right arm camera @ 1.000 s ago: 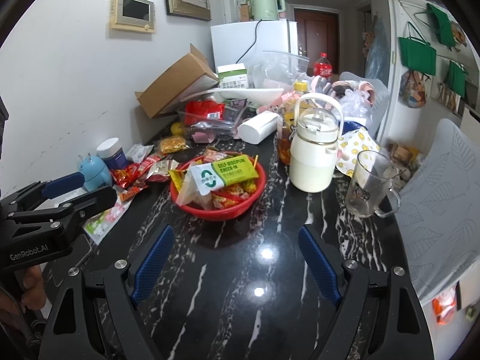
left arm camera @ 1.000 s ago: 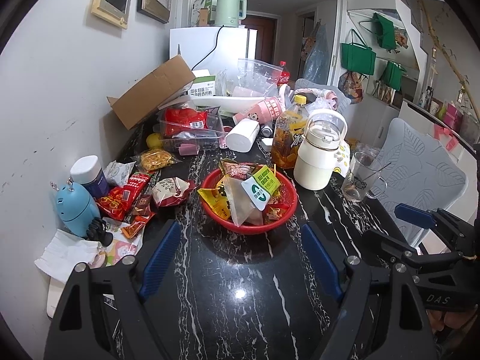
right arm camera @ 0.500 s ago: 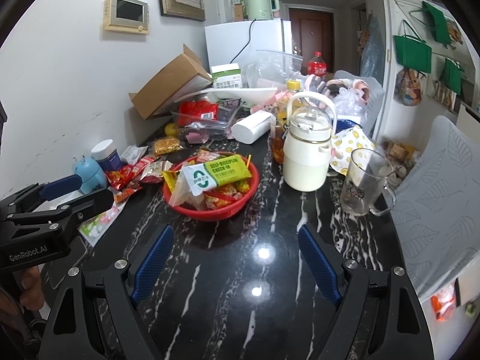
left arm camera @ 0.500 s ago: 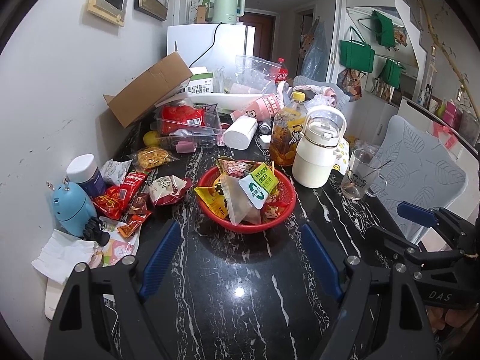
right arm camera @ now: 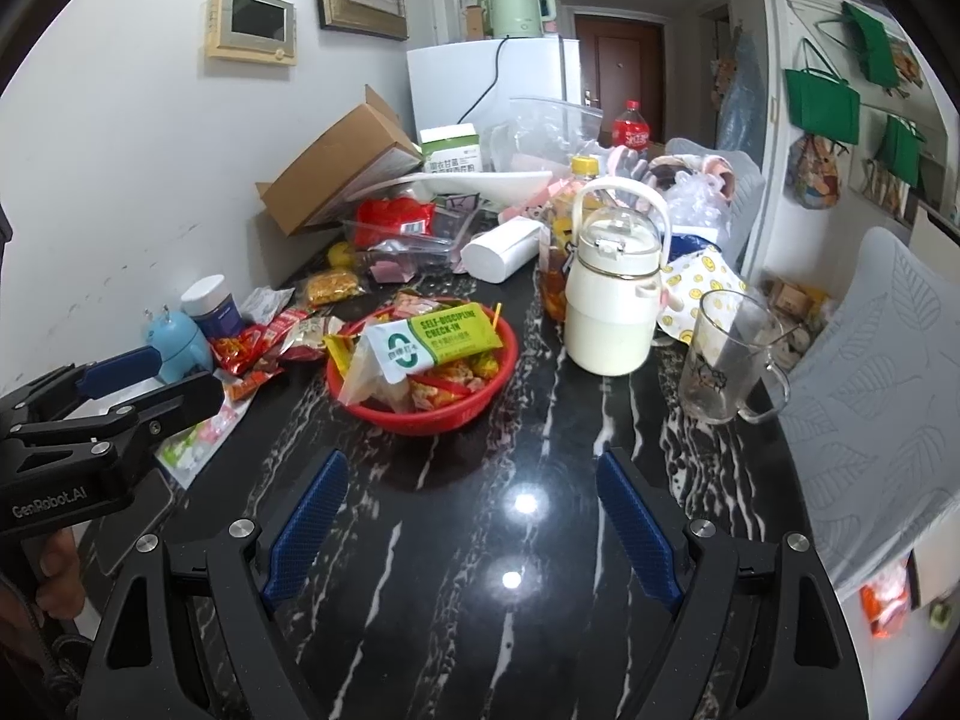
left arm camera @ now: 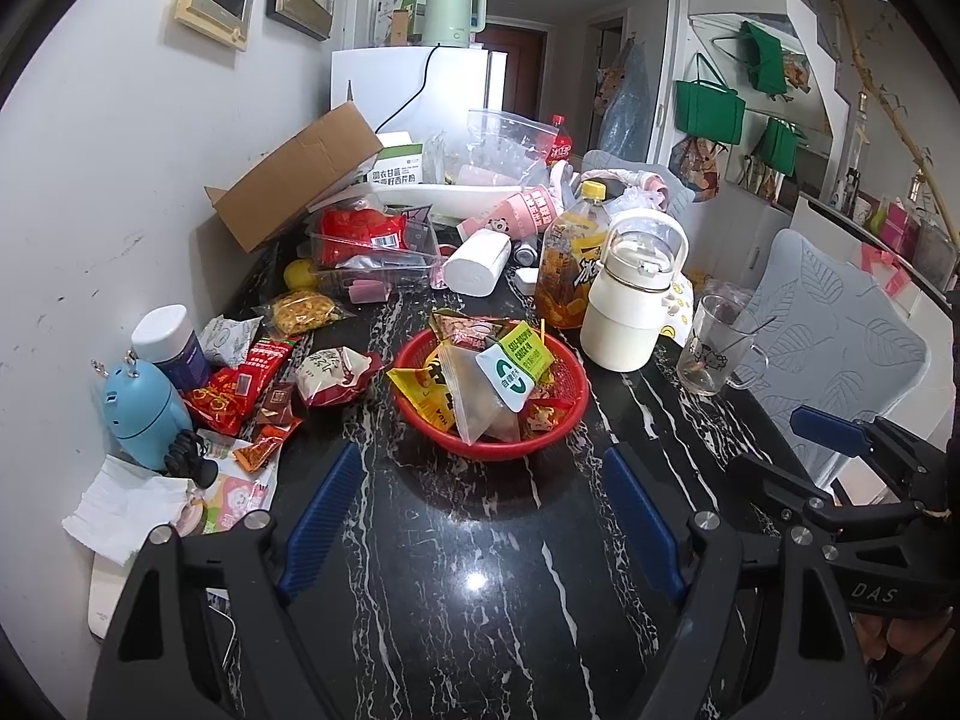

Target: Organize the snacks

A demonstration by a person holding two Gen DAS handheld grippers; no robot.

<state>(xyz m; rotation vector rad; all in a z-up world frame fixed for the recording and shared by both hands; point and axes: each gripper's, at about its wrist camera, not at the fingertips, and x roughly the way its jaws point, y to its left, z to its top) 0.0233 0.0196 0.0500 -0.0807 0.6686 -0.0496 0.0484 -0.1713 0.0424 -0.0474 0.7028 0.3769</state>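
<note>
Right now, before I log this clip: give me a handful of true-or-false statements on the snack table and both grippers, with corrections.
1. The red basket already holds several snack packets. True.
2. The left gripper is shut on a packet. False: its jaws stand open and empty.
3. The glass mug stands right of the cream jug. True.
4. Every snack is in the basket. False: loose packets lie on the table left of it.
5. The right gripper is open, above bare tabletop. True.
</note>
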